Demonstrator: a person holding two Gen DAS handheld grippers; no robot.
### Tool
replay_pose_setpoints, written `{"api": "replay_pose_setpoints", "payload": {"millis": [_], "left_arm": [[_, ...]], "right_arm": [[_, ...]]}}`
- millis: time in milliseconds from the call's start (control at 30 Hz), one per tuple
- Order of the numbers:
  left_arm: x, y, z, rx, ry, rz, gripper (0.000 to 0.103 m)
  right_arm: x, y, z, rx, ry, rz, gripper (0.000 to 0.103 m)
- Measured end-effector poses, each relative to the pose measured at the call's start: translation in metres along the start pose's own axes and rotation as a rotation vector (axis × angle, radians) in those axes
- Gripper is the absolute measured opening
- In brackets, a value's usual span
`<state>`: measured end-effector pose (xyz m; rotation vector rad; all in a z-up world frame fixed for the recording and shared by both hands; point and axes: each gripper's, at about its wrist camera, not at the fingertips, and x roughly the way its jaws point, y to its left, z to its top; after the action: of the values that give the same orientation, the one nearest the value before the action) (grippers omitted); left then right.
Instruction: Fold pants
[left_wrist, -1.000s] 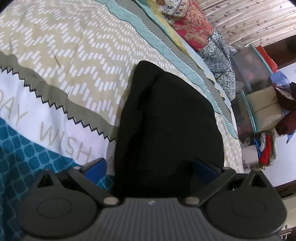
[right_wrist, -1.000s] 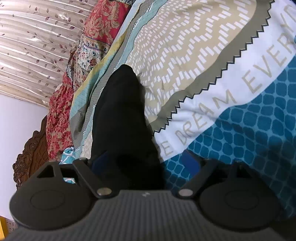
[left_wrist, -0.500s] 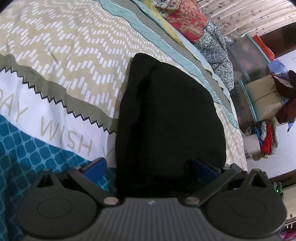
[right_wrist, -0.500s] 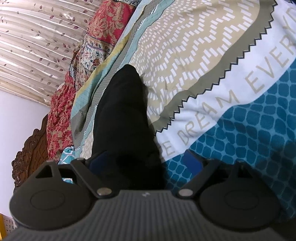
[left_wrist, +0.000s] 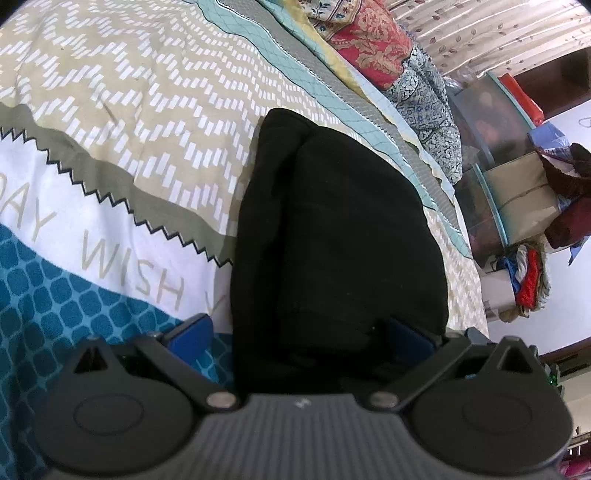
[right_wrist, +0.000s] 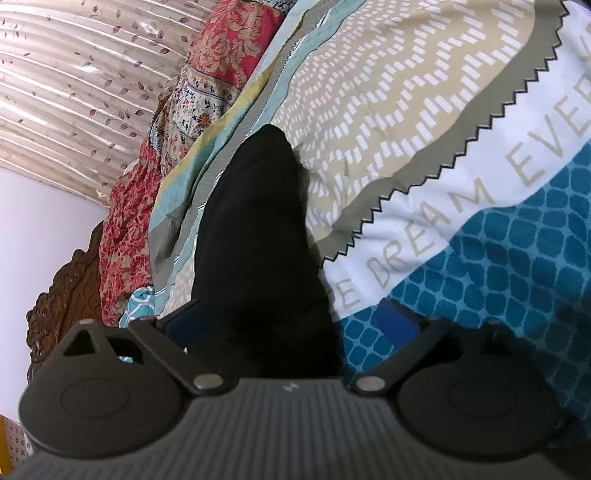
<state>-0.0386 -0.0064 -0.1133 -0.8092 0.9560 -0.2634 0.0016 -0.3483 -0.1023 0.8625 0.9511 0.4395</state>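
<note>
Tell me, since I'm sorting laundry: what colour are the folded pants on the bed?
Plain black folded pants, clearest in the left wrist view.

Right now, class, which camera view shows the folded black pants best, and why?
The left wrist view: the black pants fill the middle, showing their broad top and layered left edge on the bedsheet. The right wrist view shows the pants only as a narrow dark strip seen from the side, layers unreadable.

Black pants (left_wrist: 332, 229) lie folded into a compact bundle on the patterned bedspread (left_wrist: 110, 110).
</note>
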Motion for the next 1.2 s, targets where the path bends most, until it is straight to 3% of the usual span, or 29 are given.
{"api": "replay_pose_setpoints", "payload": {"millis": [200, 333, 433, 600, 767, 900, 1033, 1200], "left_arm": [[-0.011, 0.007, 0.004, -0.040, -0.008, -0.039, 0.103], [-0.042, 0.004, 0.013, -0.005, -0.103, -0.063, 0.103], [-0.054, 0.001, 0.027, -0.008, -0.145, -0.090, 0.103], [-0.026, -0.004, 0.045, -0.016, -0.083, -0.089, 0.103], [0.021, -0.003, 0.039, -0.020, 0.030, -0.007, 0.103], [0.024, -0.015, 0.023, 0.054, -0.016, 0.041, 0.103], [0.032, -0.035, 0.020, 0.146, -0.001, 0.134, 0.103], [0.036, -0.048, 0.017, 0.192, 0.008, 0.207, 0.103]], "right_arm": [[0.004, 0.003, 0.000, -0.030, 0.019, 0.006, 0.103], [-0.006, 0.007, 0.008, -0.015, -0.009, 0.033, 0.103], [-0.012, 0.018, 0.017, -0.098, -0.039, 0.059, 0.103], [0.007, 0.030, 0.031, -0.190, -0.011, 0.034, 0.096], [0.045, 0.031, 0.033, -0.253, 0.064, -0.037, 0.086], [0.066, 0.021, 0.024, -0.187, 0.142, 0.022, 0.088], [0.066, 0.022, 0.020, -0.220, 0.143, 0.025, 0.088], [0.059, 0.020, 0.018, -0.219, 0.129, 0.037, 0.088]]}}
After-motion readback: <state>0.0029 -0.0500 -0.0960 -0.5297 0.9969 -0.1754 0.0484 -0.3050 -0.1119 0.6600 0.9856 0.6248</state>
